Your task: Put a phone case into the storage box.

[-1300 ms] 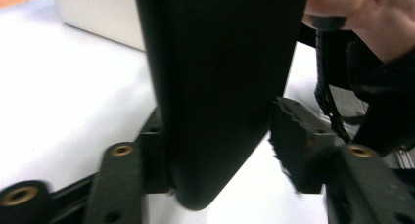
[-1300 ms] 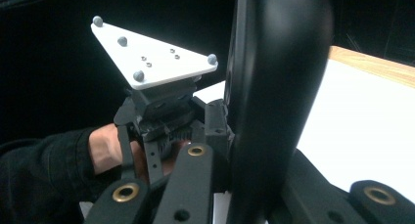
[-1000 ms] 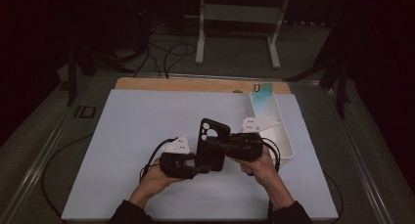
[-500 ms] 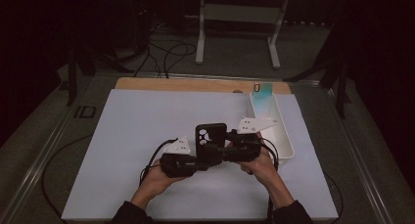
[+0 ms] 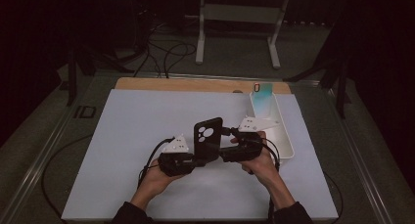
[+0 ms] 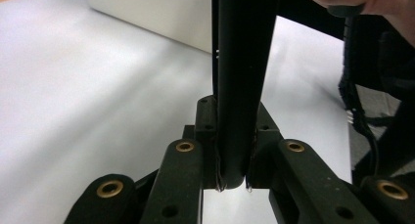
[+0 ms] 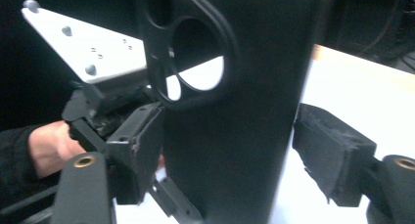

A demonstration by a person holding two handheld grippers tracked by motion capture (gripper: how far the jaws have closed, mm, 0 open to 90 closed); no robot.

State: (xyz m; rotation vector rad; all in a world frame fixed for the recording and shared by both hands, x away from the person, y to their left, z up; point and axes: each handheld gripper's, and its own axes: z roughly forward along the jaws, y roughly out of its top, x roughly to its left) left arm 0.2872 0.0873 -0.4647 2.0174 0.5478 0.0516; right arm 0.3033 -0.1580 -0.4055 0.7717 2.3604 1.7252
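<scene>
A black phone case (image 5: 208, 136) with round camera cut-outs stands tilted above the white mat, held between both grippers. My left gripper (image 5: 198, 160) is shut on its lower end. In the left gripper view the case (image 6: 244, 62) shows edge-on, pinched between the jaws of the left gripper (image 6: 235, 131). My right gripper (image 5: 222, 153) comes in from the right. In the right gripper view its pads sit against both side edges of the case (image 7: 235, 136), so the right gripper (image 7: 235, 155) is shut across the case's width. The left gripper's grey plate (image 7: 83, 48) shows behind it.
A long white tray (image 5: 286, 141) lies at the mat's right side, with a teal item (image 5: 263, 93) at its far end. The tray's wall (image 6: 147, 13) is close behind the case. A wooden strip (image 5: 195, 84) borders the mat's far edge. Cables trail from both grippers.
The case tipped down towards the mat half a second ago and now stands more upright again. Both hands stay close together at the mat's front centre.
</scene>
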